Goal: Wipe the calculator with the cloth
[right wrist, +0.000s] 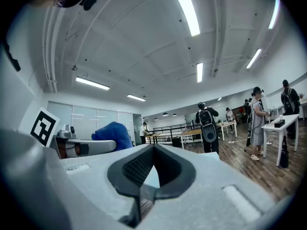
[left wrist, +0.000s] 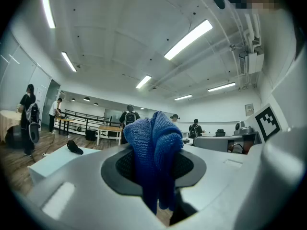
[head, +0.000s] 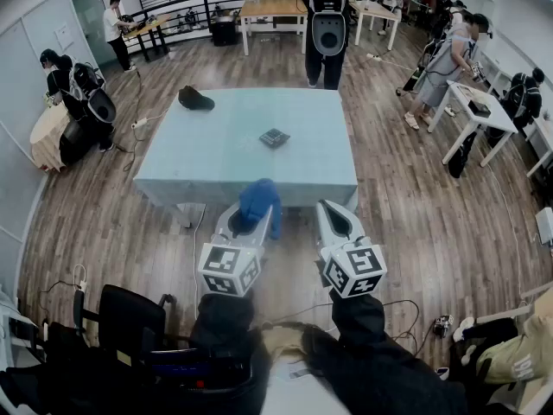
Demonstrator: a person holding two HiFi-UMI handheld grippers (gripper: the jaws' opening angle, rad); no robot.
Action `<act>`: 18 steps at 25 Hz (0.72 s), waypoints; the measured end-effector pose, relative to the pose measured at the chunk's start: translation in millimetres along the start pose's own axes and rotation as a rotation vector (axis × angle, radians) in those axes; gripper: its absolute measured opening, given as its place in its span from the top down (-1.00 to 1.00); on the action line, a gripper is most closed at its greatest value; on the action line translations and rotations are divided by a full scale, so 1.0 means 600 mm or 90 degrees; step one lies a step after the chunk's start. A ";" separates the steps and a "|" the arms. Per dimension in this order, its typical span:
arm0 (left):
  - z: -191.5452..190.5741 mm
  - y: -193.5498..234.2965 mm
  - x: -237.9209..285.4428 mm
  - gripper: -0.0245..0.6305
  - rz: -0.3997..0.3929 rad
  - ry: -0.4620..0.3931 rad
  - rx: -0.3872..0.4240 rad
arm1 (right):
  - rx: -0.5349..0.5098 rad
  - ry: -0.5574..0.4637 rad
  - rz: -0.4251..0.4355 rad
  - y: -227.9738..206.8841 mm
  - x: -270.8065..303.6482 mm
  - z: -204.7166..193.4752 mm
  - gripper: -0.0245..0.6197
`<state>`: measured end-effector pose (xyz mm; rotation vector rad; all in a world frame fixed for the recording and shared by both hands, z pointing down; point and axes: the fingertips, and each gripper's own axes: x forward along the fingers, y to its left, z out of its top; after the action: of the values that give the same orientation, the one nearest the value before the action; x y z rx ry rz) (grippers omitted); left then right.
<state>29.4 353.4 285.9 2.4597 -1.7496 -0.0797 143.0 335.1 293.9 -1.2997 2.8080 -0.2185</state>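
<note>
Cloth (left wrist: 154, 143) — blue, bunched — is clamped in the left hand-held gripper (head: 256, 211) at lower centre; the right hand-held gripper (right wrist: 153, 148) beside it has jaws together, empty. The calculator (head: 274, 137) lies mid-frame on the counter (head: 216, 150), well apart from both.

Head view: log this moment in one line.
left tongs: shut on cloth | right tongs: shut, empty | calculator: on table, untouched | wipe: not started

Left claw (head: 245, 223) grips blue cloth (head: 260, 199) — calculator (head: 274, 137) lies on table (head: 226, 150).
</note>
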 end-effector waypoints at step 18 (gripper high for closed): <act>-0.072 -0.033 0.018 0.52 0.028 0.053 -0.013 | 0.055 0.029 0.026 -0.043 -0.019 -0.058 0.94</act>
<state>56.2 352.8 326.2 2.3736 -1.7578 0.0078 166.8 331.0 332.0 -1.2344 2.8244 -0.3680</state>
